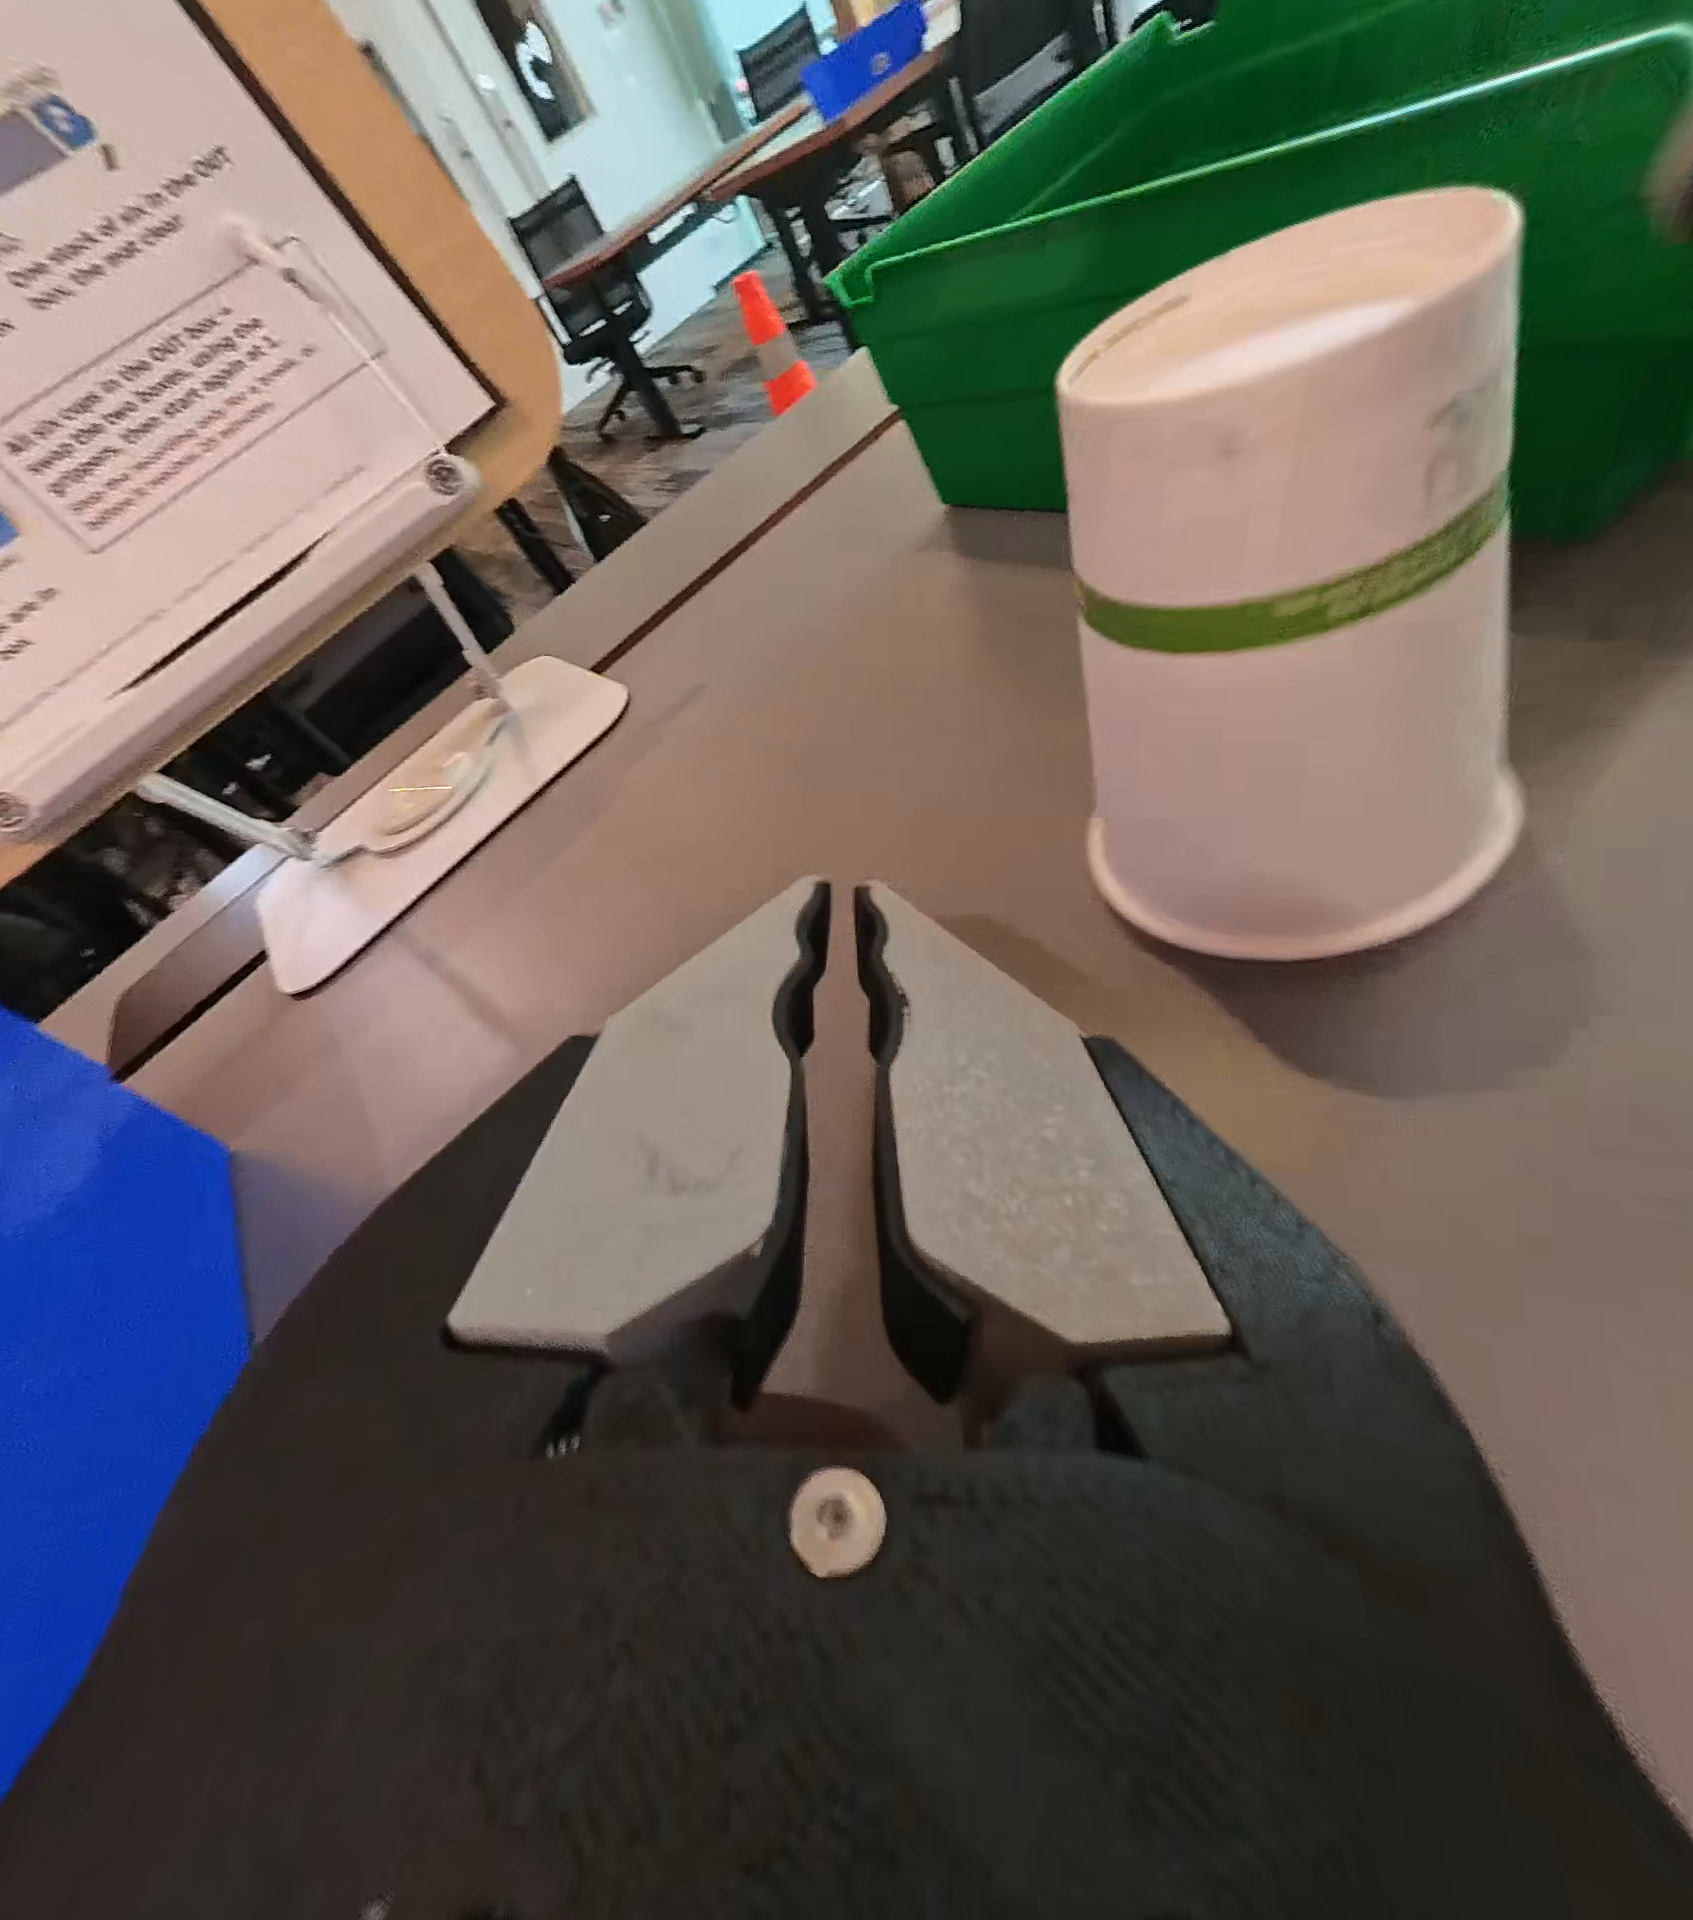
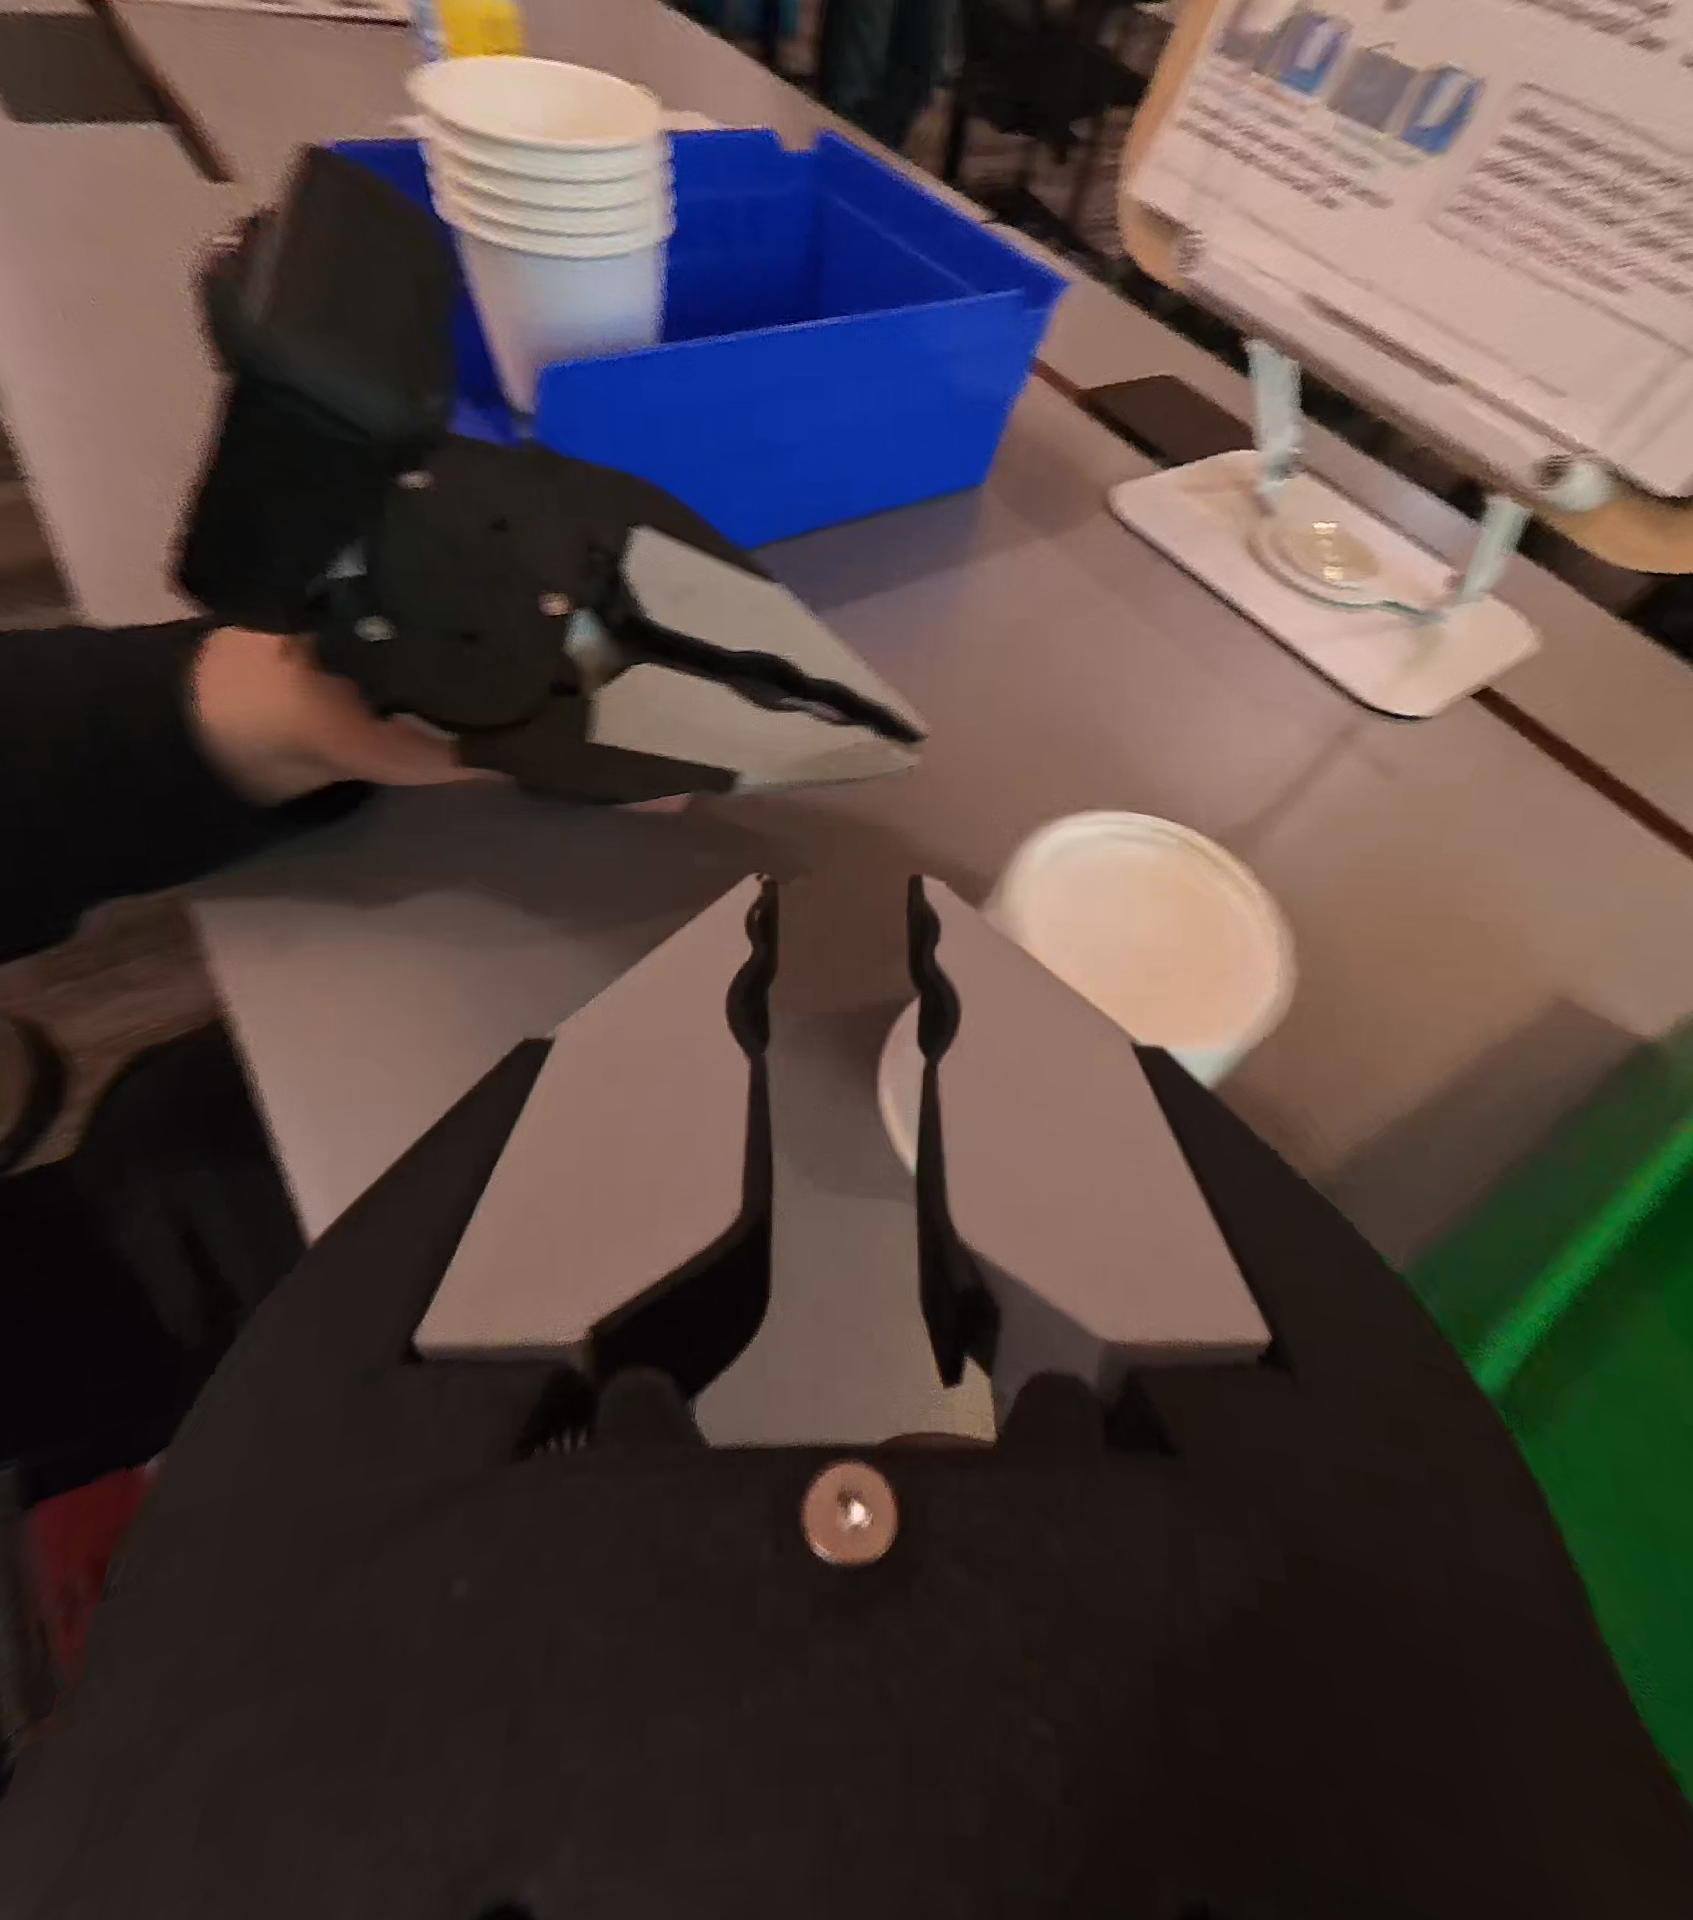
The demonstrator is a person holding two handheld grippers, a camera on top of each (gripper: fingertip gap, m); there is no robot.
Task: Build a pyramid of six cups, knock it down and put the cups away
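1. While one upside-down white paper cup with a green band point(image 1: 1294, 582) stands alone on the grey tabletop point(image 1: 821, 727), just in front of the green plastic bins point(image 1: 1185, 343), your pyramid looks barely begun.
2. Your left gripper point(image 1: 842, 904) hovers empty near that cup, its fingers almost together with only a slit between them.
3. Your right gripper point(image 2: 842, 899) is above the cup, its fingers a little apart and holding nothing.
4. The remaining cups wait as a nested white stack point(image 2: 551, 197) in the blue plastic bin point(image 2: 821, 416).
5. Expect paper cups to be very light and thin-walled; they probably crush under a hard squeeze and tip at a nudge.
6. Pinch the top cup's rolled rim gently, or clasp the wall just below it, and steady the stack with the other gripper.
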